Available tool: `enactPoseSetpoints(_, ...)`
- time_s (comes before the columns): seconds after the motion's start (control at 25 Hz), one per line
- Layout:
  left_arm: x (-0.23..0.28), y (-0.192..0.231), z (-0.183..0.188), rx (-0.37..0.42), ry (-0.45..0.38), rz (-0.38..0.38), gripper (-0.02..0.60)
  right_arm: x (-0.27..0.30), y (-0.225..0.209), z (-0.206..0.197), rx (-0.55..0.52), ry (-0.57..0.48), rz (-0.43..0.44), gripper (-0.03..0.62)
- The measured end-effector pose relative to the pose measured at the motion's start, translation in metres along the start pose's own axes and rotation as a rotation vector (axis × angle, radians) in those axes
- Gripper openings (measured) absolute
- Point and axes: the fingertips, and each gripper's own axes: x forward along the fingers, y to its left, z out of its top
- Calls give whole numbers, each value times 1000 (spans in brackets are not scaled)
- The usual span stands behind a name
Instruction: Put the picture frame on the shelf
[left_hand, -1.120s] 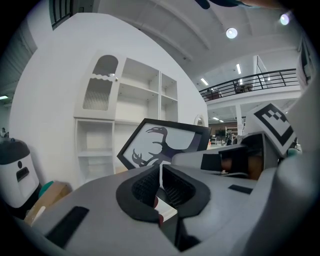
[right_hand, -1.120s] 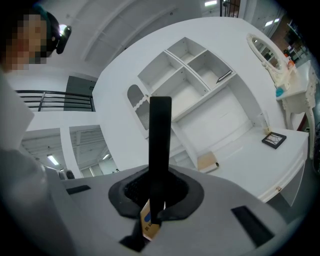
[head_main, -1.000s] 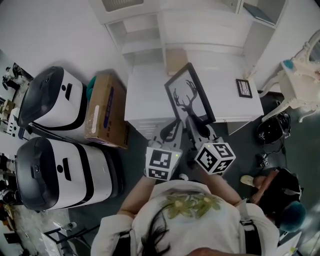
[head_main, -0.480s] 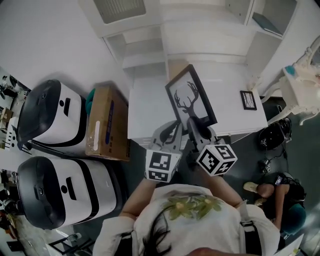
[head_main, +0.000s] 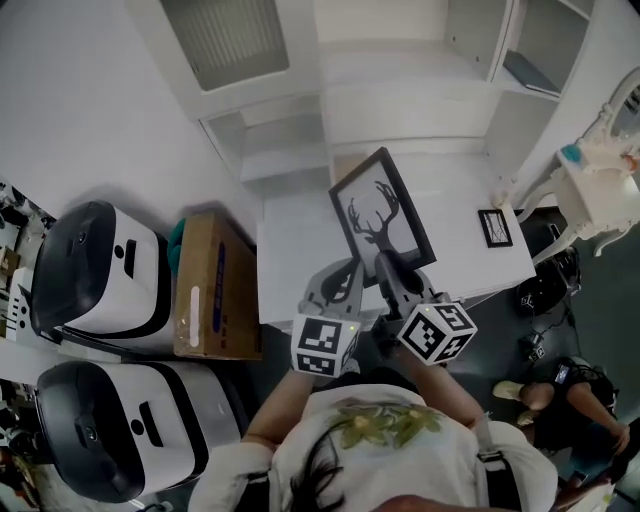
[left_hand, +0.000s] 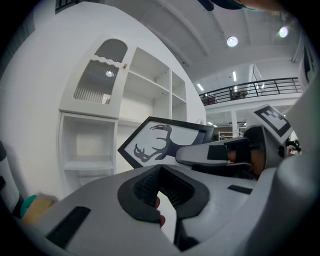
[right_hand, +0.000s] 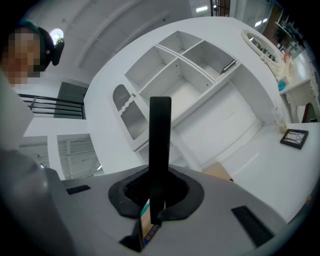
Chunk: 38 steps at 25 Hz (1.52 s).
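Note:
The picture frame (head_main: 380, 215), black-edged with a deer-antler silhouette, is held tilted above the white desk top (head_main: 295, 250), in front of the white shelf unit (head_main: 400, 110). My right gripper (head_main: 386, 262) is shut on the frame's lower edge. In the right gripper view the frame (right_hand: 160, 140) shows edge-on as a black bar between the pads, with the shelf compartments (right_hand: 195, 75) behind it. My left gripper (head_main: 345, 276) hangs just left of the right one, shut and holding nothing. From the left gripper view the frame (left_hand: 165, 142) and the right gripper lie ahead to the right.
A small black frame (head_main: 496, 227) lies on the desk's right side. Left of the desk are a cardboard box (head_main: 215, 290) and two white-and-black machines (head_main: 95, 270). A white chair (head_main: 600, 190) and a person on the floor (head_main: 570, 400) are at the right.
The head view has tipped up, so more of the shelf unit shows. Both grippers and the frame have edged forward toward the shelf. The grip on the frame is unchanged.

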Motion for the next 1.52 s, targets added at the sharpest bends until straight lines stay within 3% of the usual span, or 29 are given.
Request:
enactPoseSetpoints(0.44,40,12,11,-12,-9,-55,28,34,-28,25,45,-29,-18,48)
enactPoseSetpoints(0.8,77,33,37,-1,-36,-19,28,73,-42,63,109,-40,52,47)
enactPoseSetpoints(1.04,112,58,68,-8,-27,10,28,115,-49,109,129,-36,86,48)
enactPoseSetpoints(1.52,112,70,62,28,-57,38,28,123,-42,130,184,-111,185,48)
